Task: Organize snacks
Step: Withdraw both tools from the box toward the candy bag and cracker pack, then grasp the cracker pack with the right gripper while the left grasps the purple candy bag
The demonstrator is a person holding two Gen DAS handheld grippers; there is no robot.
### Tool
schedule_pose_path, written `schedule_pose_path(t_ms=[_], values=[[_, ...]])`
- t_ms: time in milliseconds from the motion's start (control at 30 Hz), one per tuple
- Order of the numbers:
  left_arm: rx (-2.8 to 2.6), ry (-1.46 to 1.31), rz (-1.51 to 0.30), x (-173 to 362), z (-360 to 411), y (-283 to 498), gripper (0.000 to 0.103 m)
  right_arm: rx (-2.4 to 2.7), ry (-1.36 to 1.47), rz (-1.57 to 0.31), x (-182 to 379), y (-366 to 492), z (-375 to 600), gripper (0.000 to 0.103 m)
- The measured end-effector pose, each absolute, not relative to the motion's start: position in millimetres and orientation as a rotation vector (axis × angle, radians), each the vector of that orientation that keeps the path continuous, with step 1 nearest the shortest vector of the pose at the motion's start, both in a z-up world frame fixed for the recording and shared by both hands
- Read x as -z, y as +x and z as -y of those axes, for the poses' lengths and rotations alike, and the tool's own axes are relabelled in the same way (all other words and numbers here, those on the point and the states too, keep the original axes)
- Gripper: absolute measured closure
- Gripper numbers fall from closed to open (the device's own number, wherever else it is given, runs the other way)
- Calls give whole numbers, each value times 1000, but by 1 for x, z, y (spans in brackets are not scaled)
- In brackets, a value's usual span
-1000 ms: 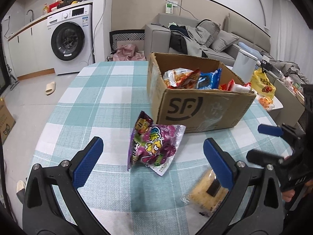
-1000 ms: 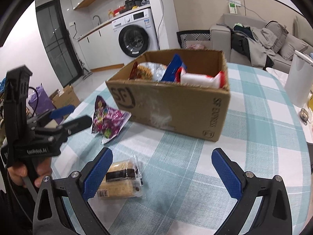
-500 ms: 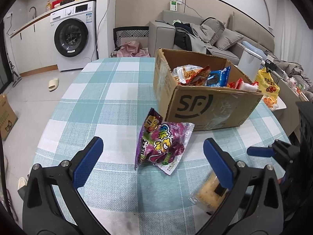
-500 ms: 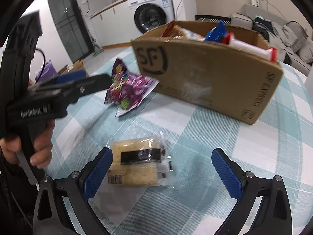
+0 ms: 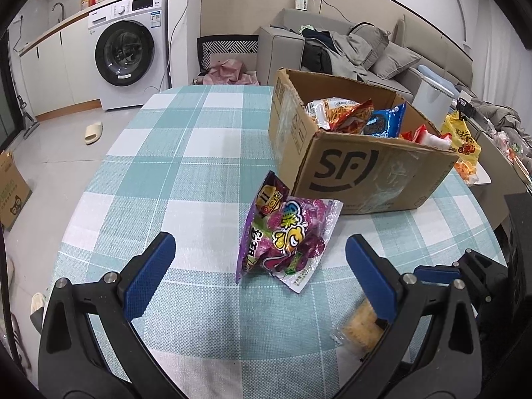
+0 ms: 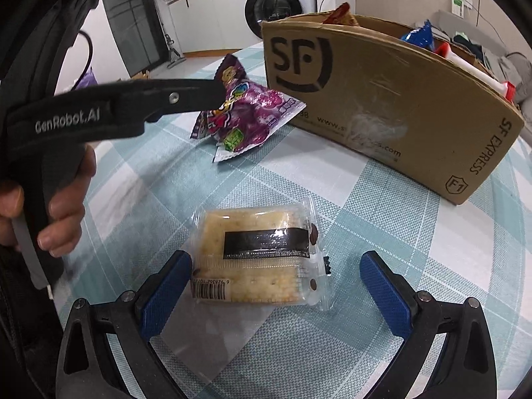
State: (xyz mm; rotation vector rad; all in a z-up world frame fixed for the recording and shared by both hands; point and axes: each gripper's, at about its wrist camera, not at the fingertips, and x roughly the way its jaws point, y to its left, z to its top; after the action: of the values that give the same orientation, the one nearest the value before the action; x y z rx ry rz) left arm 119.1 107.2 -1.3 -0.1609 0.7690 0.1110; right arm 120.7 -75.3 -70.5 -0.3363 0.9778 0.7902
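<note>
Here, cracker packet [image 6: 256,261] flat on the tablecloth [image 6: 382,232] between the wide-open right gripper [image 6: 276,294] fingers, untouched

Even, soft indoor light, faint shadows, strong fisheye bending with dark corners (glare on plastic wrappers).

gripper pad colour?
Blue, on both grippers; clearest on the right gripper in the right wrist view.

Open-plan room with laundry corner and lounge

Ahead and left of the jaws, a white washing machine [image 5: 128,50] under a counter [image 5: 50,30]; ahead and right, a grey sofa [image 5: 365,50] heaped with clothes; pale tiled floor [image 5: 56,153], a slipper [image 5: 93,132] lying on it.
</note>
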Motion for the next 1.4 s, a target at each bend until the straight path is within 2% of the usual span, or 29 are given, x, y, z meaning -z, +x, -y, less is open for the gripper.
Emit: schedule_pose_path(t_ms=[467, 567, 600, 733, 900, 1400], values=[[-110, -152, -796, 11, -107, 123, 1, -722, -332, -964, 79, 128, 82, 2], [-111, -148, -800, 13, -107, 124, 1, -716, -330, -962, 79, 129, 83, 5], [-111, -151, -804, 14, -107, 125, 1, -714, -332, -960, 79, 129, 83, 8], [-112, -151, -809, 15, -108, 125, 1, -724, -309, -945, 74, 129, 93, 31], [-114, -154, -820, 19, -109, 127, 1, -732, -276, -929, 69, 131, 100, 40], [-115, -148, -878, 38, -105, 156, 2, -718, -143, -873, 33, 145, 147, 41]])
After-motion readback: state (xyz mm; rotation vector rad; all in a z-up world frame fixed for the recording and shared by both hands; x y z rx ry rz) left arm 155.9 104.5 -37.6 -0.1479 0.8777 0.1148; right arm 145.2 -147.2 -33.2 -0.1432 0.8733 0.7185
